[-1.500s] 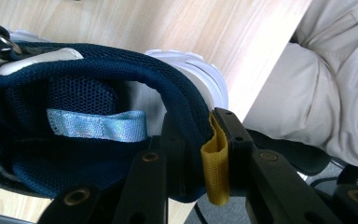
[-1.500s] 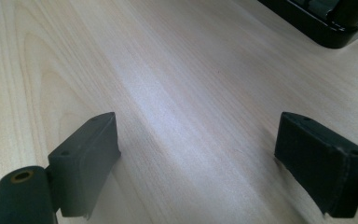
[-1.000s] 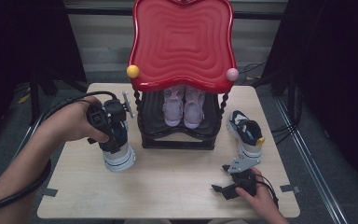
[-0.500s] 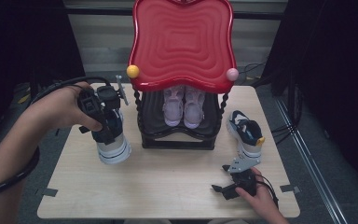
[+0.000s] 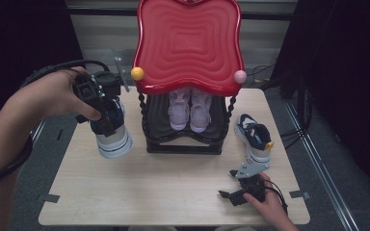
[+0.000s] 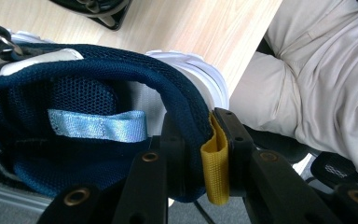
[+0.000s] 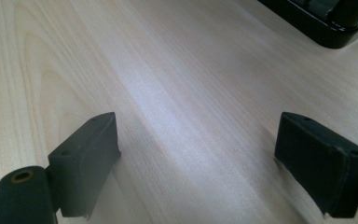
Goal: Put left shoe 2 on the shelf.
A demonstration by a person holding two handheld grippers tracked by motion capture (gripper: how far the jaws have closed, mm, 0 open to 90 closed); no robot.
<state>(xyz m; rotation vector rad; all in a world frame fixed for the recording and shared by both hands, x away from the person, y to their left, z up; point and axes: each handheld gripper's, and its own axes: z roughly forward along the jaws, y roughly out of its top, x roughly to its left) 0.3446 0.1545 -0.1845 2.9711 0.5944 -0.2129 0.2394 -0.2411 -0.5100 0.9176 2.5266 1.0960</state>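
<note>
The left tongs (image 6: pixel 193 154) are clamped on the padded heel collar of a navy sneaker (image 5: pixel 110 126) — one jaw inside the shoe, one outside against its yellow pull tab (image 6: pixel 215 165). In the high view the sneaker hangs toe-down at the left of the red-topped shoe rack (image 5: pixel 188 48), over the wooden surface (image 5: pixel 149 187). The right tongs (image 7: pixel 198 156) rest low over bare wood near the front edge — jaws wide apart, holding nothing. The matching sneaker (image 5: pixel 254 137) lies right of the rack.
</note>
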